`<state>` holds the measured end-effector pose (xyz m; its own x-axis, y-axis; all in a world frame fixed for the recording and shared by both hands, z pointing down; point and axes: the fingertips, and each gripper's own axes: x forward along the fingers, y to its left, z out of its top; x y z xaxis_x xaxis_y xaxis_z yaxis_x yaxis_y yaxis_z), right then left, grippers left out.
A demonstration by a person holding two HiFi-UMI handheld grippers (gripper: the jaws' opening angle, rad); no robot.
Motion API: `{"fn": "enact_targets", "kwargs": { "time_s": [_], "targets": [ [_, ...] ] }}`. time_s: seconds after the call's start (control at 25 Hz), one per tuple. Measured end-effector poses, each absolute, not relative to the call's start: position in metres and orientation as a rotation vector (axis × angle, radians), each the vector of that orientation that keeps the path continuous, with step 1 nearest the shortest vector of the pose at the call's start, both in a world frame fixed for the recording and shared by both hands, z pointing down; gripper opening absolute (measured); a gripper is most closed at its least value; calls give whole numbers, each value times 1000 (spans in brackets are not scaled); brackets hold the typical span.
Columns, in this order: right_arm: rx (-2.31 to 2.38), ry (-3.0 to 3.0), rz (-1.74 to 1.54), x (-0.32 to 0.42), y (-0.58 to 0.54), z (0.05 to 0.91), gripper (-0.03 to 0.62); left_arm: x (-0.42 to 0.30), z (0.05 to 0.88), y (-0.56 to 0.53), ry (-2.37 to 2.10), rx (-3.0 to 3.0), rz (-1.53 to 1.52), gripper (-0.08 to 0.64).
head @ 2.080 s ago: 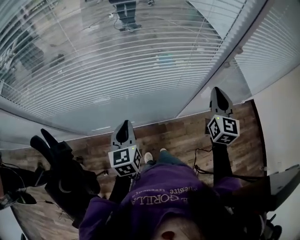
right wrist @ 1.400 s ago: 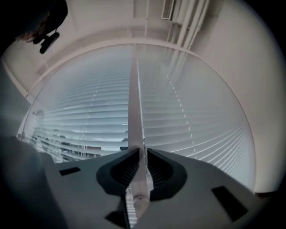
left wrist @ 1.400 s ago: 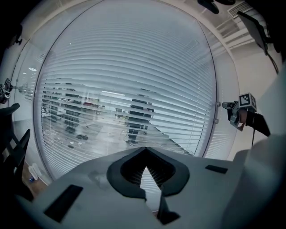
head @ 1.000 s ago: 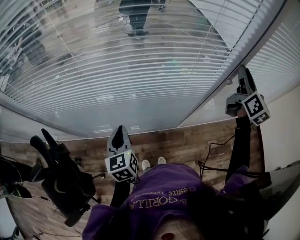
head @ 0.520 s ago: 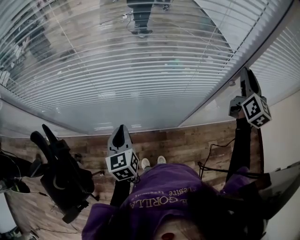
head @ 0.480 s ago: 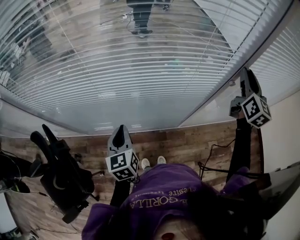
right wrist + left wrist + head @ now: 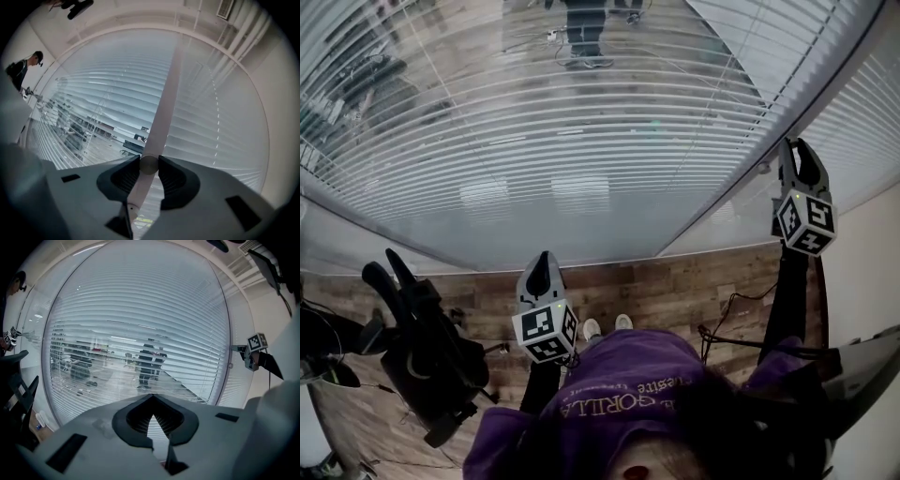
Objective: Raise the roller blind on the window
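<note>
The slatted blind [image 7: 581,141] hangs fully down over the big pane. It fills your head view from 9 round to 1 o'clock, and its slats are tilted enough that a room shows dimly among them. A second lowered blind [image 7: 862,103] covers the narrower pane at 2 o'clock. The pale window post [image 7: 722,202] runs between the two, slanting from 1 o'clock down toward the centre. Below the glass, the wood floor [image 7: 675,281] crosses the middle of the view, and a black piece of equipment [image 7: 422,347] stands on it at 8 o'clock. Your left gripper [image 7: 546,255] points at the foot of the big pane just below centre; its jaws meet at the tips with nothing between them. Your right gripper [image 7: 799,145] is raised at 3 o'clock beside the post, its jaws a narrow way apart. In the right gripper view a round knob [image 7: 149,165] on the post sits in that gap at the tips, but the head view shows the knob just clear of the gripper.
</note>
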<state>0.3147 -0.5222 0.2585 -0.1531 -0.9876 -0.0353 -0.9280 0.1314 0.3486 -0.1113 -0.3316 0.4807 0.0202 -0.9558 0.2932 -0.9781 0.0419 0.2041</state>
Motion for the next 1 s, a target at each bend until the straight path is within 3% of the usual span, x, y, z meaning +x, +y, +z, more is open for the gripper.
{"fn": "enact_targets", "kwargs": {
  "time_s": [0.36, 0.76, 1.0],
  "targets": [
    [1743, -1931, -714, 308, -518, 260, 123, -110, 482, -333, -1970, 1963, 93, 0],
    [1737, -1893, -752, 307, -518, 258, 123, -110, 482, -331, -1969, 1962, 94, 0],
    [1559, -1606, -999, 303, -522, 266, 123, -113, 483, -331, -1977, 1952, 94, 0]
  ]
}}
